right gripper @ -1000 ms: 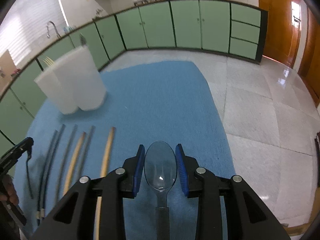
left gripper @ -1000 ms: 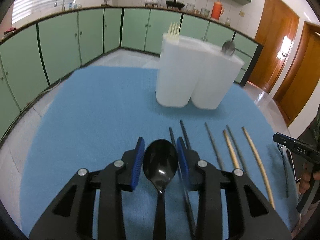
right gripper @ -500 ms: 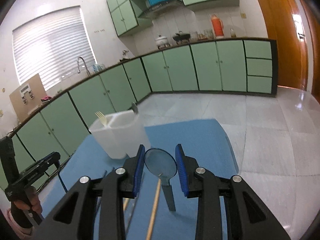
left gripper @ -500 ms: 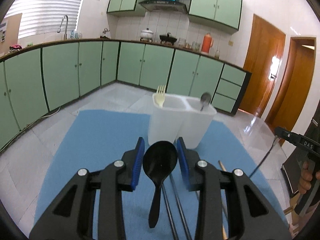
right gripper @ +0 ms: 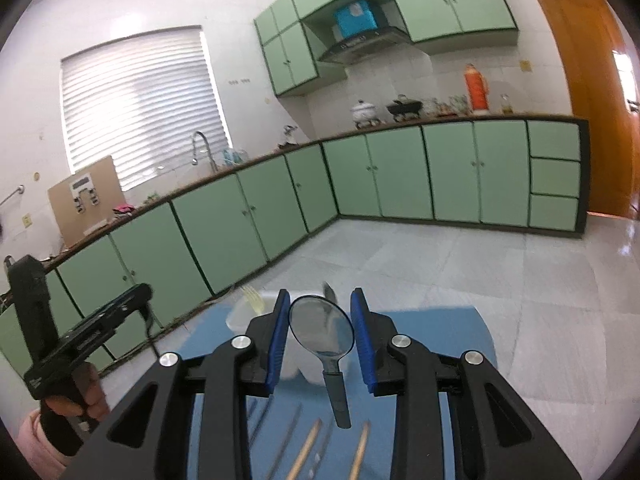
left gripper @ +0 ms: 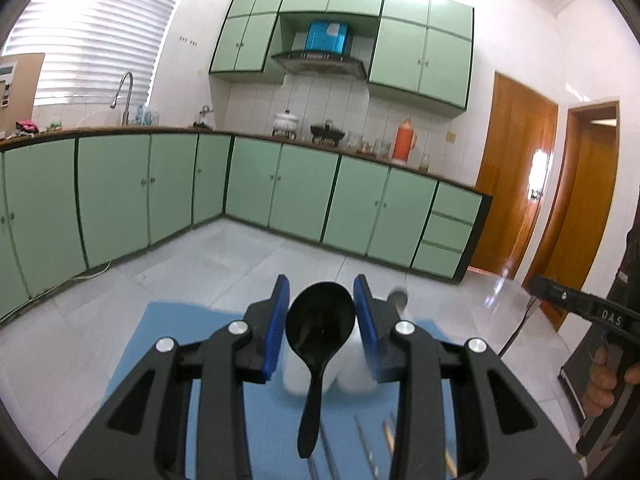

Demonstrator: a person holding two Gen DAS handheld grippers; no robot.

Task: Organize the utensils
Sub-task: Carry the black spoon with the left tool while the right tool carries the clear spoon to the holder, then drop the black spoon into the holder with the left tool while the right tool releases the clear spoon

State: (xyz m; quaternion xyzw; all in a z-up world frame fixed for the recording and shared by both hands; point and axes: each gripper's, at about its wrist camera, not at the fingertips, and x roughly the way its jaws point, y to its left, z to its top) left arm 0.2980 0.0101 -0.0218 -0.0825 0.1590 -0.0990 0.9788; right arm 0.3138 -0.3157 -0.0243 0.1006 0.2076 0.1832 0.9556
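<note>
Two spoons are off the mat: my left gripper [left gripper: 321, 312] is clamped on a black spoon [left gripper: 320, 330], bowl up between the blue pads [left gripper: 277, 330], handle hanging down, and my right gripper [right gripper: 321, 330] is clamped the same way on a clear spoon [right gripper: 322, 334] with a grey handle. Both hang above the blue mat [right gripper: 460, 332]. Just past each spoon stands the white holder [right gripper: 244, 314], blurred, with a pale fork [right gripper: 253, 295] in one side. Chopsticks [right gripper: 306, 450] lie on the mat below my right gripper. Green cabinets [left gripper: 300, 196] line the walls beyond.
</note>
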